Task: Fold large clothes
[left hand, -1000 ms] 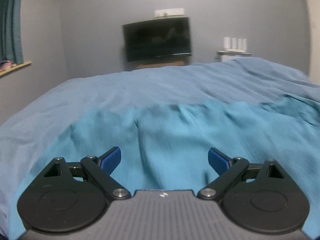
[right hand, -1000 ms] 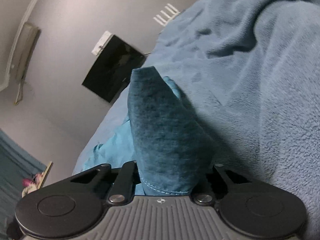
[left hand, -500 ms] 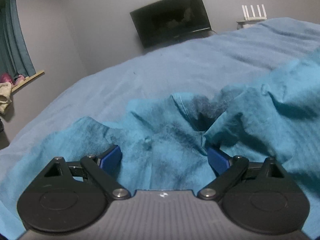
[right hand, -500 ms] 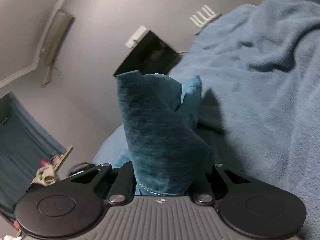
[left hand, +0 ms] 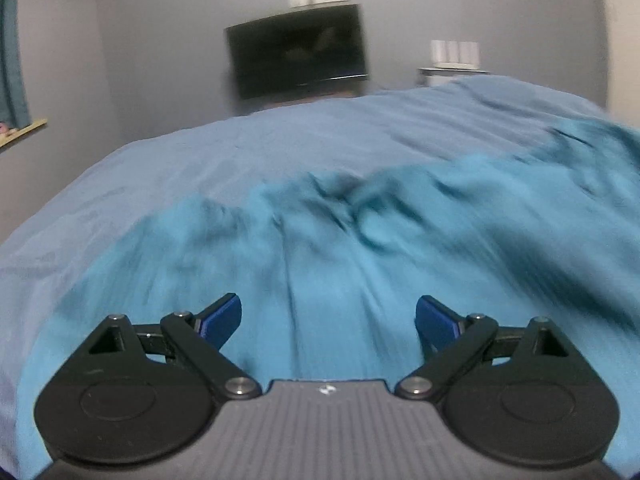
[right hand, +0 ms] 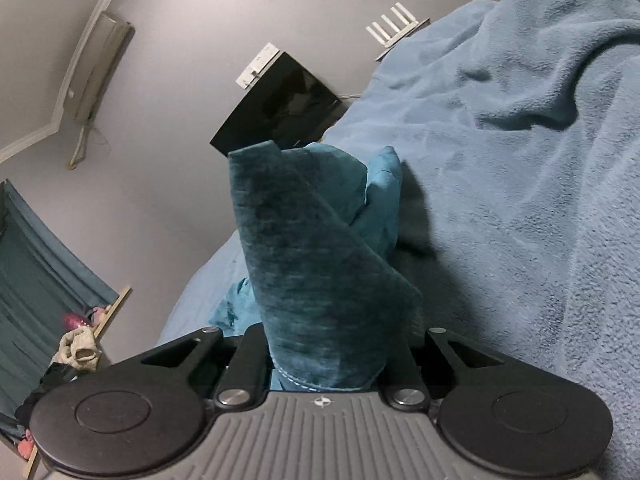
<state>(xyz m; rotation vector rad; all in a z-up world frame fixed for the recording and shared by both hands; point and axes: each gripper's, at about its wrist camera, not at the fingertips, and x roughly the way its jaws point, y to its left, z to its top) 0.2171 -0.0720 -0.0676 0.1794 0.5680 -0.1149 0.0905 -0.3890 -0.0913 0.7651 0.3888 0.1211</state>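
2 grippers work on 1 big teal cloth that lies on the bed.

We start on the left. Our left gripper has its blue pads spread wide, and they hold nothing. The cloth lies right under it and runs away in front of it, so this hand is very near the cloth but has no hold on it. This view is blurry, so we cannot see the folds well. From here the cloth stretches off to the right, toward our other hand. Far back, a dark TV stands by the wall.

Now the right side. Our right gripper is pinching an edge of the same cloth. That bit sticks up between its arms like a little tent, and its stitched hem shows at the bottom. The pads are hidden by the cloth. A fluffy blue blanket lies to the right.

We think the long way of the cloth goes from one hand to the other. So the left hand likely needs its own edge before we can fold.
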